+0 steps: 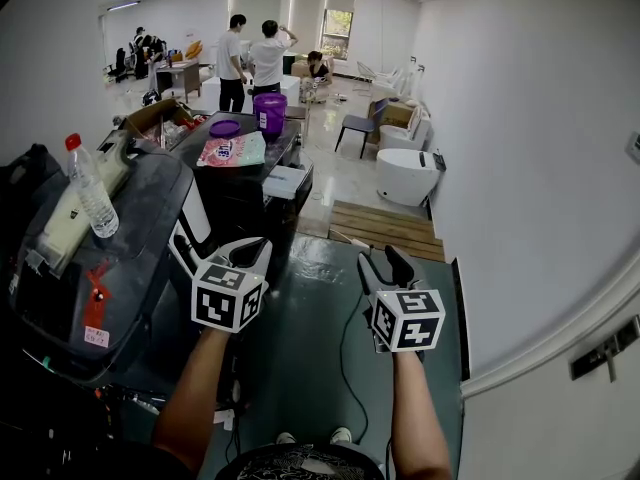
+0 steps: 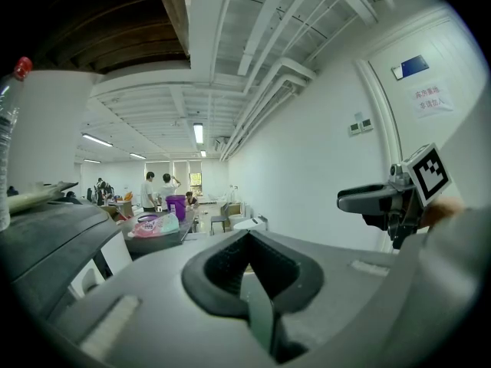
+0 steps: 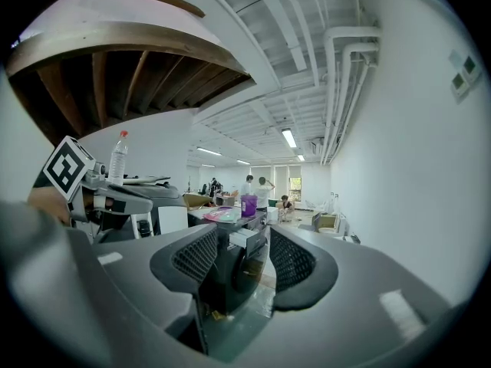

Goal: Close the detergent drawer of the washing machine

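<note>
Drawer: we see the drawer (image 1: pixel 287 181), pale, pulled out of the upper front of the black washer (image 1: pixel 240 208).
Where it lies: ahead of us, beyond both grippers and well apart from them; in the right gripper view it shows in the gap between that gripper's jaws, far off.
Left gripper: we hold the left gripper (image 1: pixel 251 251) about level, its jaws brought together at the tips with nothing between them.
Right gripper: the right gripper (image 1: pixel 385 265) is held beside it, about level; its jaws stand partly apart and grip nothing.
On the washer: a pink packet (image 1: pixel 232 150) lies flat on top, and a purple bucket (image 1: pixel 270 113) stands upright behind it.
To our left: a dark machine (image 1: pixel 120 258) with a clear bottle (image 1: pixel 91 188), red-capped, on its sloping top.
Floor: green floor (image 1: pixel 320 328) under our arms; a wooden pallet (image 1: pixel 386 228) and a white tub (image 1: pixel 407 176) lie near the right-hand wall.
Far end: several people (image 1: pixel 255 58) stand by tables near a window.
</note>
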The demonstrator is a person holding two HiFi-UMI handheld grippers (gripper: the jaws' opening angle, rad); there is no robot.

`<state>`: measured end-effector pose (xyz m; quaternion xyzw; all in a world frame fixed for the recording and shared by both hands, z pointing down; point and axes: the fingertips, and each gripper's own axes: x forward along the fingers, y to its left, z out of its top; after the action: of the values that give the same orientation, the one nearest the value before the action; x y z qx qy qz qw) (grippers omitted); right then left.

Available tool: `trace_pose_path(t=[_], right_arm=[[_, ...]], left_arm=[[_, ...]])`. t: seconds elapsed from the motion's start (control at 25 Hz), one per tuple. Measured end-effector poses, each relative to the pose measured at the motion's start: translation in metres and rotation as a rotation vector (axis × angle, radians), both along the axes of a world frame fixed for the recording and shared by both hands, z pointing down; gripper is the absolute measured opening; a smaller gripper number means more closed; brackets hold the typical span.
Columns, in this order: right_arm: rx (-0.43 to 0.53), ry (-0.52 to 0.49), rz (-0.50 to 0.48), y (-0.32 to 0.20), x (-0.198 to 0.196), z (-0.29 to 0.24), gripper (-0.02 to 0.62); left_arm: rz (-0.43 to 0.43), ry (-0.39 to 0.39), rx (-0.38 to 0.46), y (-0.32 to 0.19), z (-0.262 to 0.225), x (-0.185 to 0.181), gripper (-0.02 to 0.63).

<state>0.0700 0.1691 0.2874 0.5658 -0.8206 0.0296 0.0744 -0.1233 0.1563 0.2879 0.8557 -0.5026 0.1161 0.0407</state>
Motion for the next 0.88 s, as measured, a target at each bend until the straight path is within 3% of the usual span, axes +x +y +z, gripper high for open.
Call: trace_pose_path(t=[0.64, 0.88], right_arm=[[-0.024, -0.016, 0.011, -0.008, -0.011, 0.013, 0.380], [-0.028, -0.028, 0.011, -0.023, -0.013, 0.023, 0.403]], left_arm=[[0.009, 0.014, -0.009, -0.015, 0.007, -0.013, 0.000], [0.014, 0.008, -0.012, -0.030, 0.015, -0.012, 0.000]])
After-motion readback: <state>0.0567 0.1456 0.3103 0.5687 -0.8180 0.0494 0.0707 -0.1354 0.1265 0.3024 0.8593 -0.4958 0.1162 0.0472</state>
